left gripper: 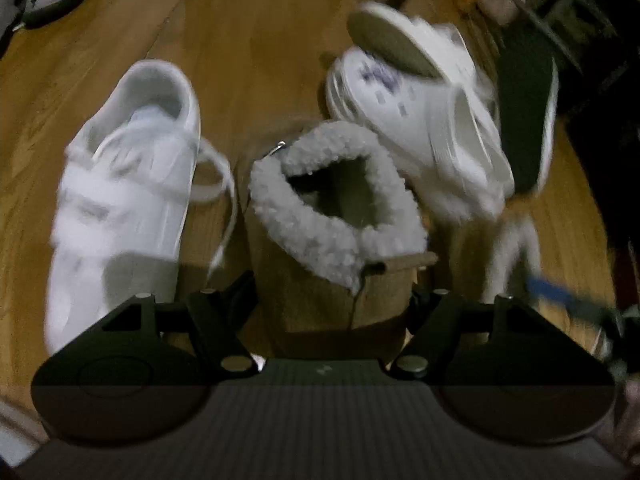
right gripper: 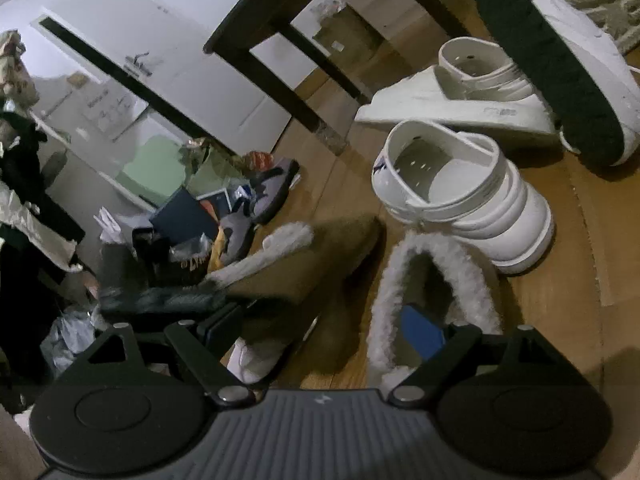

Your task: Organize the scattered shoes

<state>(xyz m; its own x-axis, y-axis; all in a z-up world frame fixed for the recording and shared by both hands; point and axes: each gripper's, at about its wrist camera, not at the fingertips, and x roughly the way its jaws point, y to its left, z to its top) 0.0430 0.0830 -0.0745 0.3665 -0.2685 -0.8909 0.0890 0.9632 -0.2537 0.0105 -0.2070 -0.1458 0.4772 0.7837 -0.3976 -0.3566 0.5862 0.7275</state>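
Fingers of the left gripper (left gripper: 332,300) clamp the sides of a tan fleece-lined boot (left gripper: 340,200); the right gripper (right gripper: 332,340) straddles the wall of its mate (right gripper: 432,280), one pad inside, whether pressing I cannot tell. Little looks sorted yet: a white sneaker (left gripper: 124,184), two white clogs (right gripper: 468,196) and a tipped white shoe (right gripper: 560,68) lie scattered on the wooden floor (left gripper: 248,52).

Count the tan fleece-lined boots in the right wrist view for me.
2. One tan fleece-lined boot hangs tilted at centre, gripped by the left claw; the second boot sits on the wooden floor lower right. Others may be hidden.
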